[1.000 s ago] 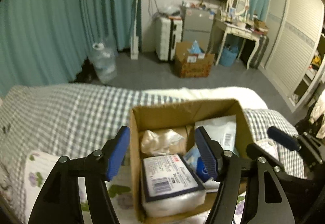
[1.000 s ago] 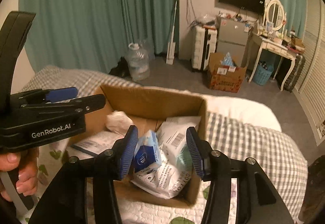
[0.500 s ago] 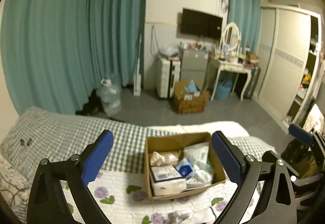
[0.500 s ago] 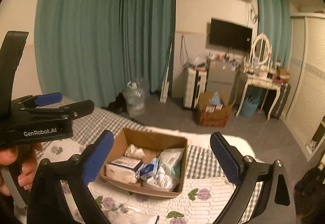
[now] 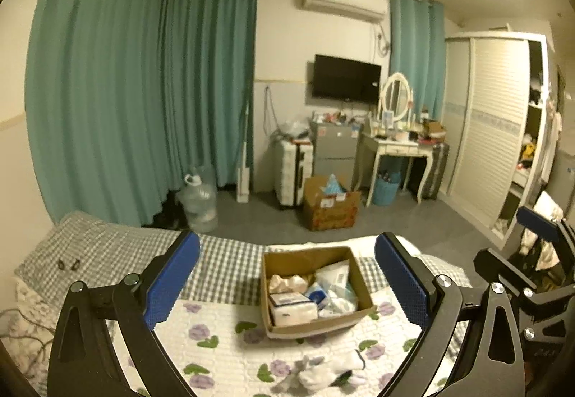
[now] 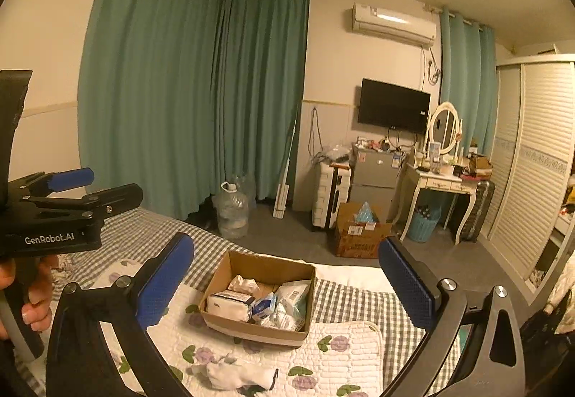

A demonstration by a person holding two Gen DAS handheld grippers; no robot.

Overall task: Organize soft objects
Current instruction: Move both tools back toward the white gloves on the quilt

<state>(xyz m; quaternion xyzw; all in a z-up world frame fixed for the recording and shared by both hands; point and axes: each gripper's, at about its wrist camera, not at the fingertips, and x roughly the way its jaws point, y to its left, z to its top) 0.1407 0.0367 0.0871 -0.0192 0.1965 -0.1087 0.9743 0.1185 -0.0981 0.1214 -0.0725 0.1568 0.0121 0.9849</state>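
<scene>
An open cardboard box [image 5: 354, 312] sits on the bed and holds several soft packs: a tissue pack [image 5: 291, 307], white pouches and a crumpled beige bag. It also shows in the right wrist view [image 6: 251, 330]. A white sock-like cloth [image 5: 321, 373] lies on the flowered quilt in front of the box, and shows in the right wrist view [image 6: 239, 375]. My left gripper [image 5: 287, 274] is open and empty, high above the bed. My right gripper [image 6: 285, 274] is open and empty, also high and back from the box.
The bed has a flowered white quilt [image 5: 222, 336] over a grey checked cover [image 5: 107, 253]. Beyond it are a water jug [image 5: 197, 202], a suitcase [image 5: 291, 170], a floor box [image 5: 330, 206], a dressing table [image 5: 395, 145] and a wardrobe [image 5: 496, 131].
Both grippers have pulled up and back from inside the box and opened wide. The box now looks small and far below. The cloth in front of the box has come into view.
</scene>
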